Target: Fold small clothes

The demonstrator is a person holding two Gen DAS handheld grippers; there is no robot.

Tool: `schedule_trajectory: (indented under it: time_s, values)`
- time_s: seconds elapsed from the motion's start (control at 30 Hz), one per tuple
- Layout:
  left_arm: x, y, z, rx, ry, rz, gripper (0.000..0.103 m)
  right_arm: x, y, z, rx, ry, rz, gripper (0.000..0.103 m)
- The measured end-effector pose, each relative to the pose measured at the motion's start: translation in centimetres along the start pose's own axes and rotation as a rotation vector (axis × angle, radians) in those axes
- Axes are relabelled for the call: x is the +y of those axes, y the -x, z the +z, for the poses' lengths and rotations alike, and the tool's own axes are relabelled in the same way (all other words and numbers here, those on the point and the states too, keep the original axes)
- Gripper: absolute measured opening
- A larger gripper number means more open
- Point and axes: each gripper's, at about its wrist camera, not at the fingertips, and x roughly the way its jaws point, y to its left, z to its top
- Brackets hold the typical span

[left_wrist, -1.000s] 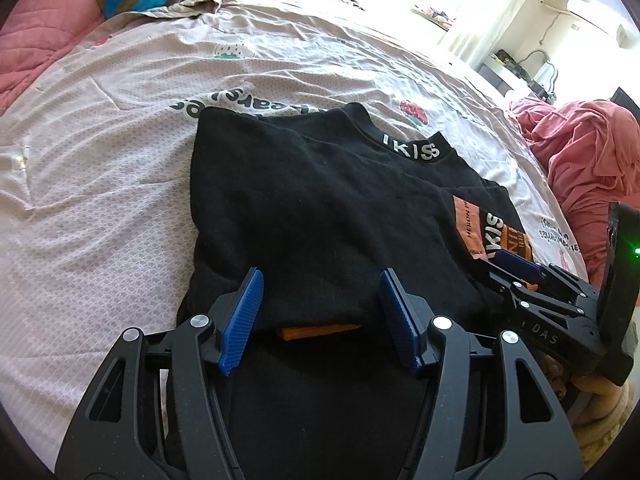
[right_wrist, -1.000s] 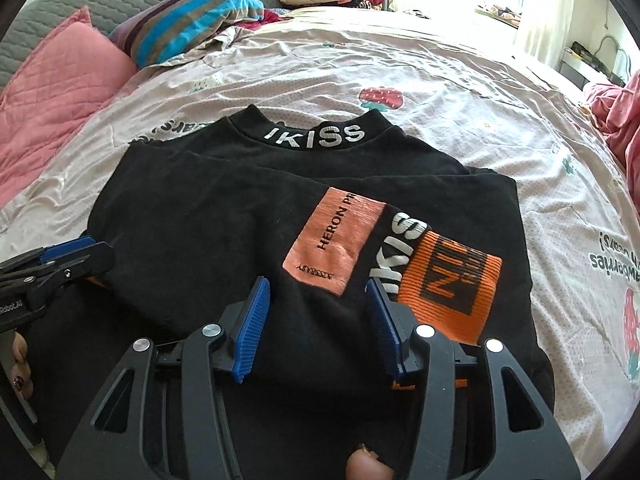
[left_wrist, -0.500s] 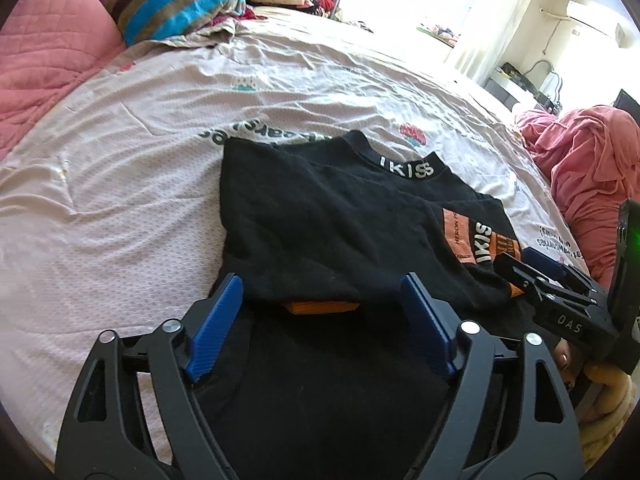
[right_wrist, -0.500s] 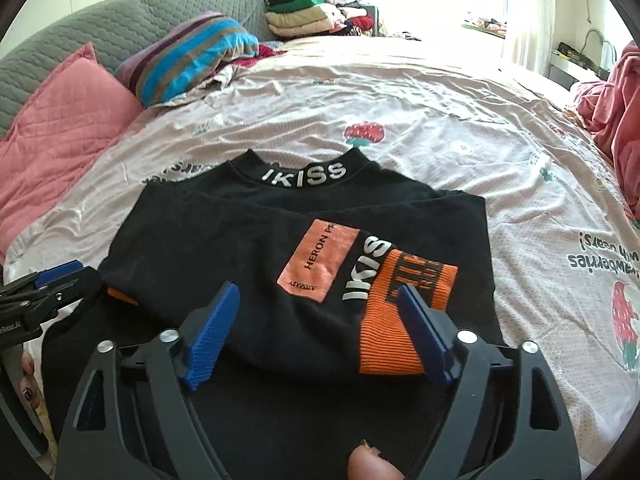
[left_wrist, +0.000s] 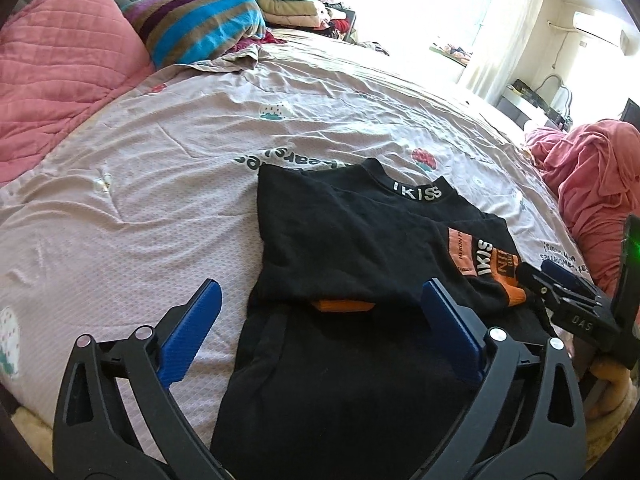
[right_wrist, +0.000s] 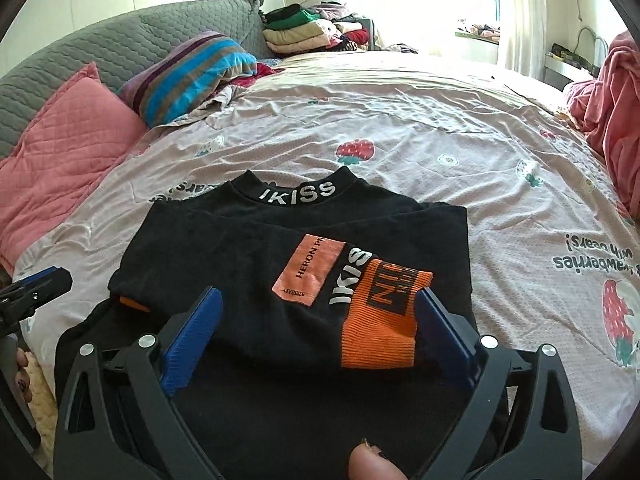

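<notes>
A black sweater (left_wrist: 344,248) with a white IKISS collar (left_wrist: 416,192) lies on the bed, both sleeves folded across its chest. It also shows in the right wrist view (right_wrist: 248,264), where an orange cuff (right_wrist: 380,328) lies on top. My left gripper (left_wrist: 320,332) is open and empty, hovering above the sweater's lower part. My right gripper (right_wrist: 316,332) is open and empty above the same hem area; it shows at the right edge of the left wrist view (left_wrist: 560,292).
The pink printed bedsheet (left_wrist: 160,184) surrounds the sweater. A pink pillow (right_wrist: 60,152) and a striped pillow (right_wrist: 188,72) lie at the headboard, with stacked clothes (right_wrist: 304,28) behind. A pink heap of cloth (left_wrist: 592,184) lies on the right.
Both grippers have opened wider and pulled back and up from the sweater. The folded sleeves stay lying on the chest.
</notes>
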Motion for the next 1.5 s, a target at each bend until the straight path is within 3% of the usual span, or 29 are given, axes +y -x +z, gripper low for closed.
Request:
schedule_trajectory:
  time_s: [0.93, 1.5]
  values:
    - [-0.4, 3.4, -2.6, -0.006, -0.05, 0.038, 0.093, -3.3, 6.2, -2.4, -0.061, 0.013, -0.032, 0.096]
    - [-0.2, 5.2, -5.1, -0.004, -0.07, 0.063, 0.093, -4.4, 7.3, -5.9, -0.001, 0.001, -0.001, 0.097]
